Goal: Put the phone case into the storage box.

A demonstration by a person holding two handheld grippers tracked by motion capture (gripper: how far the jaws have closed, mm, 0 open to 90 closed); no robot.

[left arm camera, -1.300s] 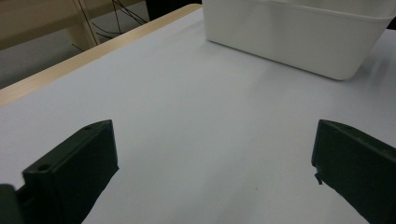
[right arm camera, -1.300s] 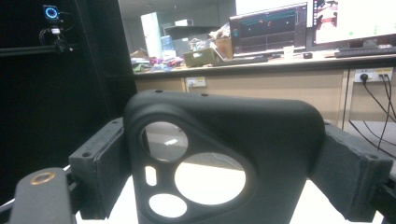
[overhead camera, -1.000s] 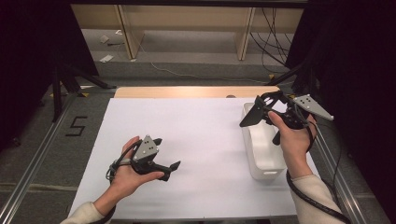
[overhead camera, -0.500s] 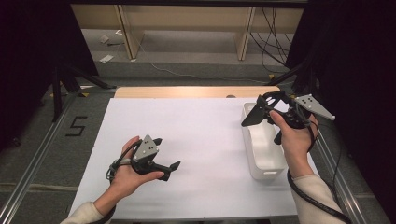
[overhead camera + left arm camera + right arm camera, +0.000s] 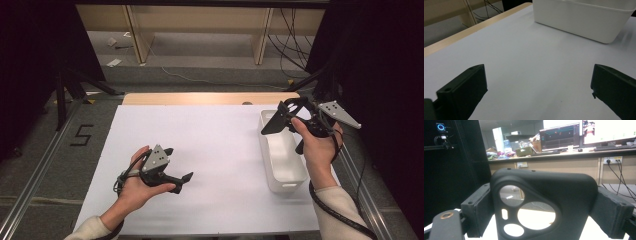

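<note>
Black phone case clamped by right gripper.

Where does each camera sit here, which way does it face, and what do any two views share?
High view: above the table, looking forward and down; both forearms, left gripper, right gripper.
Left gripper view: on the left gripper, facing across the table toward the white bin; open jaws.
Right gripper view: on the right gripper, facing level toward a desk with monitors; jaws clamp a black case.
Shared: bin, high and left gripper views.
</note>
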